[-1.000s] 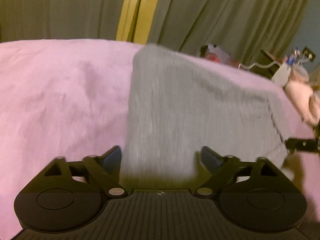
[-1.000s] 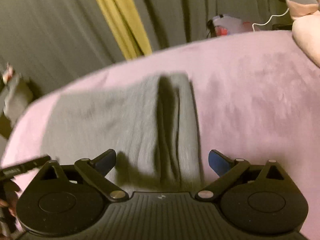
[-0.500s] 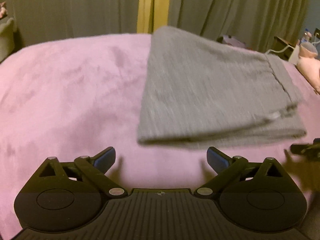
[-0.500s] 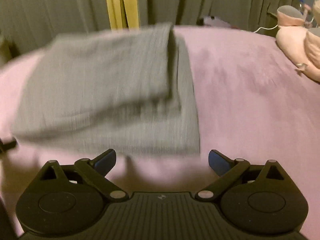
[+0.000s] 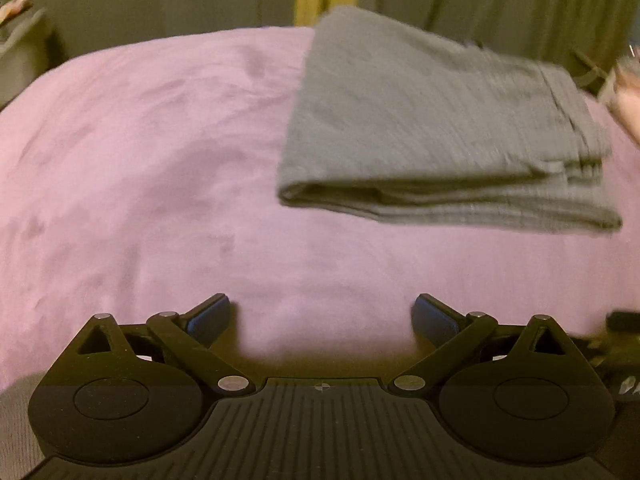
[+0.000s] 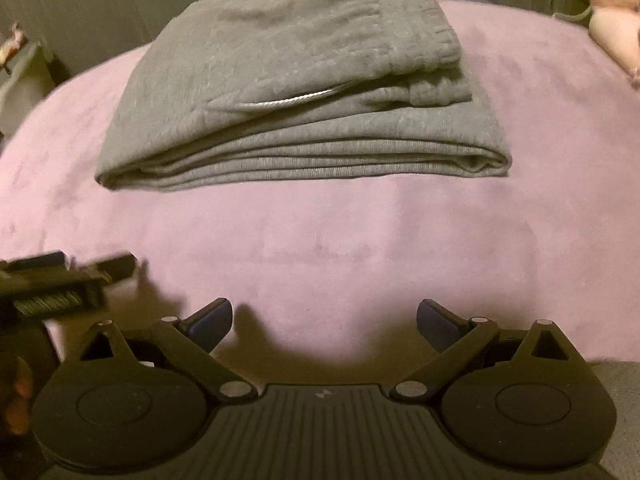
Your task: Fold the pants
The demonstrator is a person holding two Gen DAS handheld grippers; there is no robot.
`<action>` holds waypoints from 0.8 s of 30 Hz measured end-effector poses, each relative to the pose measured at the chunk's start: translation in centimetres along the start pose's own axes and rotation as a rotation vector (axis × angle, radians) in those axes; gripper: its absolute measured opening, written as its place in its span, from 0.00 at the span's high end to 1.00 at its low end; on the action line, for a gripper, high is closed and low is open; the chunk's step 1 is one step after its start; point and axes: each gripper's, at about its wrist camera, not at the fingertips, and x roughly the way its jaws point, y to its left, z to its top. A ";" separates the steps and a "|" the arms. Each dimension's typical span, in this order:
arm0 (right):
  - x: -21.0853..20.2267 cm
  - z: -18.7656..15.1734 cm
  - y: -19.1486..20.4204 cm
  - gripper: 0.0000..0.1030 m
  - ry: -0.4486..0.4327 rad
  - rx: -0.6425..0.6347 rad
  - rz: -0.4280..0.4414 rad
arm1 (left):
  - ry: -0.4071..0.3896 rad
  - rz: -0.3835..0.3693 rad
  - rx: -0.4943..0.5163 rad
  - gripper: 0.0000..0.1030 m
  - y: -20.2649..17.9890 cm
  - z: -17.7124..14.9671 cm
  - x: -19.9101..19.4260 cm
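Both tongs point(image 5: 322, 316) point(image 6: 324, 318) withdrawn; pants point(image 6: 304, 92) blurred leftward.

A bed covered in a pink plush blanket point(image 6: 360, 240) carries a pair of grey pants point(image 6: 304, 92), folded into a flat stack of layers, its white drawstring point(image 6: 288, 100) showing at a fold. The pants lie toward the far side of the blanket, near the curtains. A pale pink stuffed object point(image 6: 612, 36) rests to the right of the pants, well apart.
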 end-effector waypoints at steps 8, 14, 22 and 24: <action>2.1 0.6 0.8 0.04 0.037 -0.042 -0.049 | -0.052 0.017 -0.085 0.01 1.4 -0.4 -1.5; 2.4 0.7 0.9 0.04 0.036 -0.031 -0.042 | 0.033 -0.021 -0.022 0.01 0.0 -0.3 0.4; 2.4 0.3 1.1 0.03 -0.013 -0.023 -0.036 | 0.021 -0.034 0.043 0.00 -1.9 -0.6 1.5; 2.4 0.4 0.7 0.03 -0.054 0.013 -0.035 | 0.001 -0.036 0.058 0.00 -2.2 -0.7 1.5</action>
